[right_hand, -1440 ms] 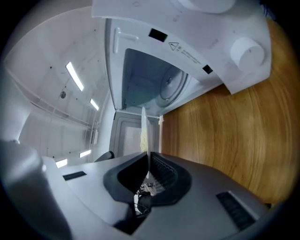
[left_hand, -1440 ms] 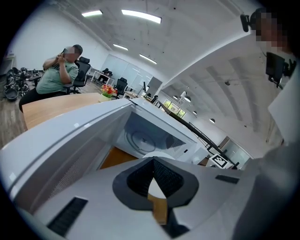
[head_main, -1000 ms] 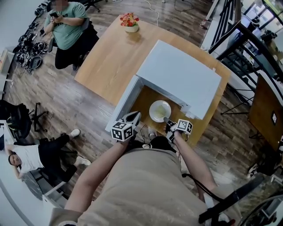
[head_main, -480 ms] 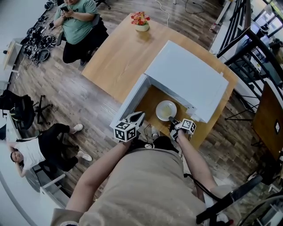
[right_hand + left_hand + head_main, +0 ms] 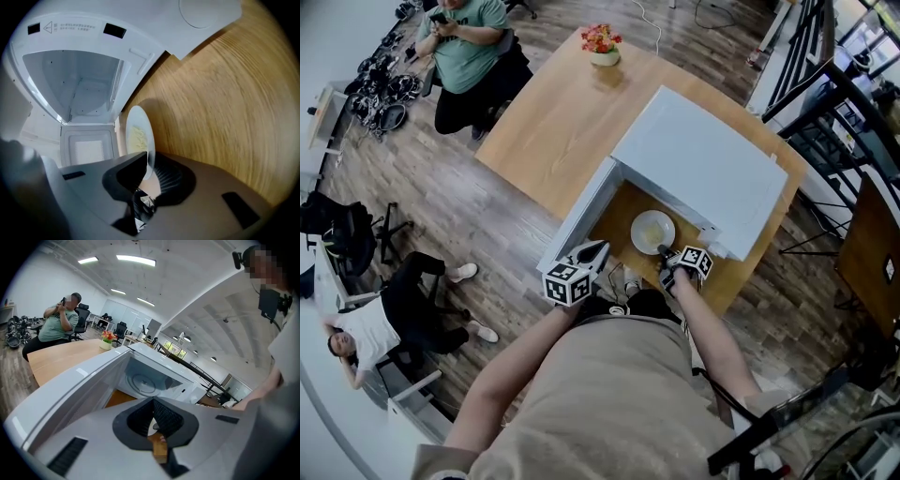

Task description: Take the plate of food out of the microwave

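Plate: the white plate (image 5: 652, 230) is out of the microwave (image 5: 694, 164). It sits over the table (image 5: 548, 122), just in front of the open cavity. I cannot tell whether its underside already touches the wood.
Food: a pale yellowish heap of food (image 5: 135, 137) lies in the plate's middle; its kind cannot be made out.
Right hand-held gripper: the right hand-held gripper (image 5: 664, 251) is clamped on the plate's near rim, with 1 jaw on each face of the rim.
Left hand-held gripper: the left hand-held gripper (image 5: 594, 249) has its jaws together and nothing between them. It hovers just beside the open door (image 5: 581, 214), apart from the plate.
Key relation: the plate lies straight ahead of the right hand-held gripper, reaching from its jaws toward the microwave. Held by 1 edge, its far edge hangs unsupported.
Nearer hand: the right one is nearer, being on the plate already. The left one is off to the side, closer to the door than to the plate.
Next move, as judged: lower the plate flat onto the table, then let go of the rim.
Risk: with a 1-sided grip the plate could tip and spill the food.
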### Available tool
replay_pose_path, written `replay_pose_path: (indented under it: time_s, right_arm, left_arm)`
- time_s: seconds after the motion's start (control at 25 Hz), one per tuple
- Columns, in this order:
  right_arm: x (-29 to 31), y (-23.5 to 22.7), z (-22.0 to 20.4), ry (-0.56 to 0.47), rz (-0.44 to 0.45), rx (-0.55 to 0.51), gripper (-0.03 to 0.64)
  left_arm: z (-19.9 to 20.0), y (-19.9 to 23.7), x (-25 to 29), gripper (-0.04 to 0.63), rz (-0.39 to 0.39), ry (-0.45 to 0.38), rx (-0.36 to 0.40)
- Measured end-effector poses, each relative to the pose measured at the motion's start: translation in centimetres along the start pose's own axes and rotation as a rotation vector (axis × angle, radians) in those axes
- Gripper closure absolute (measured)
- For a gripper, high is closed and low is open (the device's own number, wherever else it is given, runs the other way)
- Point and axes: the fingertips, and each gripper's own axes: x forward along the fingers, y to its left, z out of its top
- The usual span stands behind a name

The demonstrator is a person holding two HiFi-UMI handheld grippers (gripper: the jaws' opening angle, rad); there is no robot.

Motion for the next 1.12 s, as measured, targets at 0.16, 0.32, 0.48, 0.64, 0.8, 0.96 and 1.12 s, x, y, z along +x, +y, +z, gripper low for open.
replay_pose_path:
  time_s: [0.16,0.32,0.48,0.64,0.8,0.96,1.12]
  right_arm:
    - [0.6,1.0,0.1,-0.03,-0.038,-0.048,0.473]
    - [0.8,2.3,0.7,-0.092,-0.025,-0.008,0.304]
    - [-0.6,3.0,1.6,-0.2,-0.029,0.071,0.218]
    - [-3.6,3.5,2.5,-0.328,-0.007,0.105,0.215]
    - [-6.4,4.8,1.9,-0.395,0.023,0.037,0.215]
    - [-9.1,7.9,1.0,-0.453,0.099,-0.059,0.216]
    - [-14.9,16.1,-1.6,-0.586,0.157,-0.325,0.216]
  left_arm:
    - [0.4,-0.3,-0.4,0.592,-0.033,0.0,0.012]
    - [0.7,-1.4,-0.3,0.592,-0.082,0.003,0.034]
    - [1.4,-2.8,-0.6,0.593,-0.158,-0.006,0.062]
    - [2.1,-4.0,-2.0,0.592,-0.231,-0.016,0.09]
    - [2.7,-4.1,-4.2,0.592,-0.285,-0.019,0.104]
    - [3.1,-3.6,-6.6,0.592,-0.332,-0.03,0.095]
    - [4.5,-3.2,-8.9,0.593,-0.372,-0.074,0.065]
